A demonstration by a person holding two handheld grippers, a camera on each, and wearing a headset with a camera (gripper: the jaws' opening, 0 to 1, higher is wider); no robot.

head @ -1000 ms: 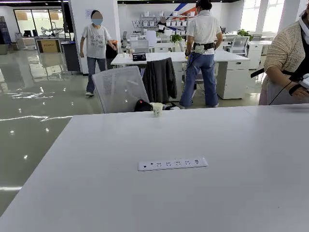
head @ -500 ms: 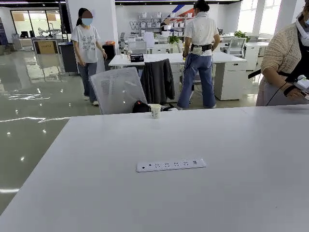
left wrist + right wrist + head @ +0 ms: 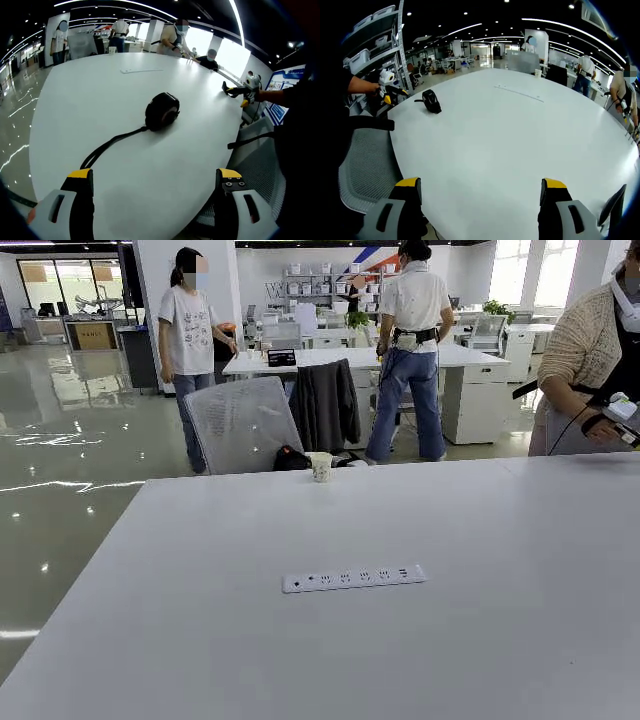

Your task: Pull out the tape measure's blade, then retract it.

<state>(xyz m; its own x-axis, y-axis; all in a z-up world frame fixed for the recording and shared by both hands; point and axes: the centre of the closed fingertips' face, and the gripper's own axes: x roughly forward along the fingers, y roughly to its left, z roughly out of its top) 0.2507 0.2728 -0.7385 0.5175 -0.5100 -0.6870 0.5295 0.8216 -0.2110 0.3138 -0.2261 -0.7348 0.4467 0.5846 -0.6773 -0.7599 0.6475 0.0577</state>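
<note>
Tape measure (image 3: 162,111), black, lies on the white table (image 3: 100,100), ahead of the left gripper (image 3: 154,175) and apart from it. Its black strap (image 3: 107,146) trails back toward that gripper's left jaw. The left gripper's jaws stand wide apart with nothing between them. Right gripper (image 3: 481,183) is the same: jaws spread wide, empty, over bare table by the near edge. In the right gripper view the tape measure sits far left, near the left gripper's yellow tips. Blade probably fully in, too small to be sure. Head view: power strip (image 3: 353,579) mid-table, paper cup (image 3: 320,467) at the far edge, mesh chair (image 3: 245,425) behind it, people standing beyond.
</note>
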